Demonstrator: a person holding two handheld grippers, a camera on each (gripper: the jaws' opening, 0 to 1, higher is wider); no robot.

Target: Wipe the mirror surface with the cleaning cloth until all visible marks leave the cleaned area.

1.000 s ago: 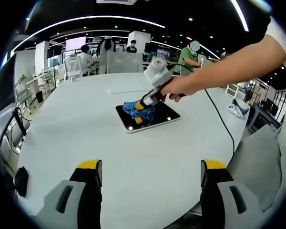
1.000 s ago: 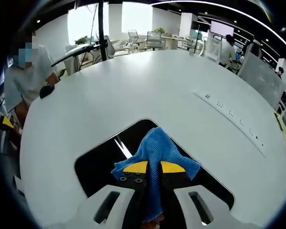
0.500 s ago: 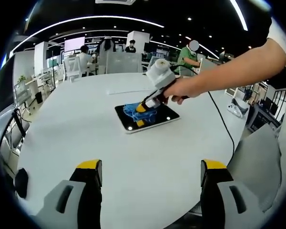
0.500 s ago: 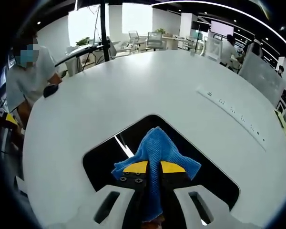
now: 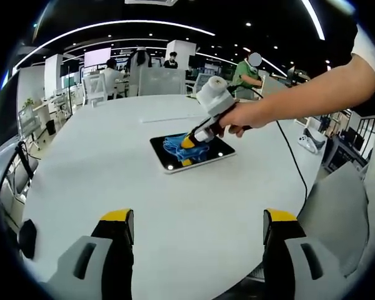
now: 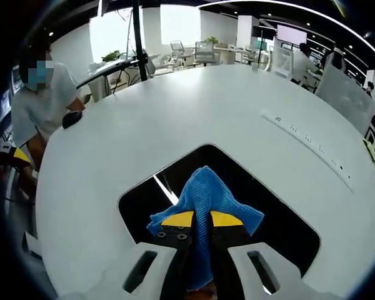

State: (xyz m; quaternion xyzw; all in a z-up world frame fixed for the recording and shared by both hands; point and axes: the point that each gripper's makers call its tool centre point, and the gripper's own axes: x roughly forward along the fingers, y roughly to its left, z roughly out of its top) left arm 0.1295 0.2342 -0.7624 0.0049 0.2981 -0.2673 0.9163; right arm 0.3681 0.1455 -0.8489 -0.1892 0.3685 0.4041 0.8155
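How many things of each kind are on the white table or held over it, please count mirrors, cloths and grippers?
Mirror: 1, lying flat on the white table
Blue cleaning cloth: 1, clamped in the right gripper on the mirror
Grippers: 2, the right gripper and the left gripper, which is open over the table
Total: 4
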